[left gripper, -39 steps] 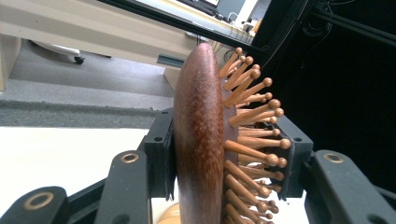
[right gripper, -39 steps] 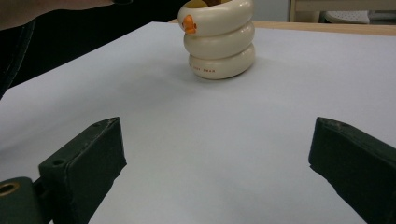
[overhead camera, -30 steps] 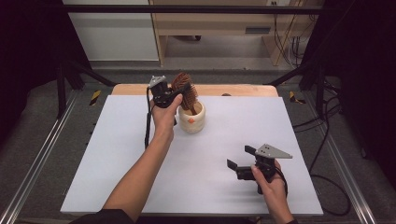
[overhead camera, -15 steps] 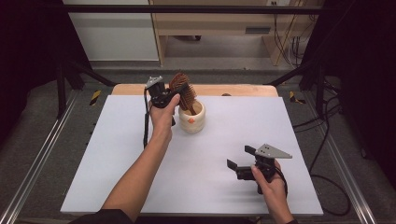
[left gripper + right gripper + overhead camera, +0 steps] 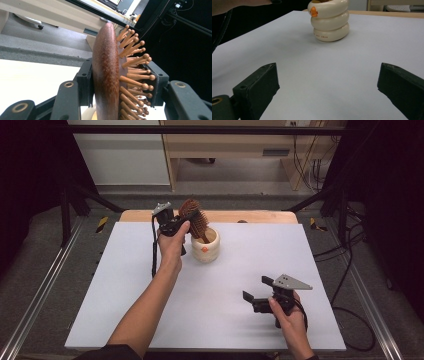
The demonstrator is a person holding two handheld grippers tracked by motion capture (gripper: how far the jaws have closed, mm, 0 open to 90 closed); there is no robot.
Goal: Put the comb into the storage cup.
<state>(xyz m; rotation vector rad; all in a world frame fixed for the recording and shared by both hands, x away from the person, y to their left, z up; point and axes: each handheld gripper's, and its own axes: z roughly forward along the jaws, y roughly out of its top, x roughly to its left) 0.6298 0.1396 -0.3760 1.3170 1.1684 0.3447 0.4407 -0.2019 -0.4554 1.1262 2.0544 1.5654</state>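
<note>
A brown wooden hairbrush (image 5: pixel 195 221) with wooden pins stands tilted, its handle down in a cream ribbed cup (image 5: pixel 206 245) at the back middle of the table. My left gripper (image 5: pixel 176 222) is shut on the brush head; in the left gripper view the hairbrush (image 5: pixel 110 75) sits clamped between the two black jaws. My right gripper (image 5: pixel 256 295) rests low over the front right of the table, open, nothing between its jaws. In the right gripper view the cup (image 5: pixel 329 21) stands ahead with a small orange mark near its rim.
The white table top (image 5: pixel 130 285) lies on a wooden board whose edge (image 5: pixel 260 216) shows at the back. Metal rails (image 5: pixel 40 295) run along both sides. A black cable (image 5: pixel 153 252) hangs from the left gripper.
The left gripper with the brush head has shifted slightly left and up. The right gripper has not moved.
</note>
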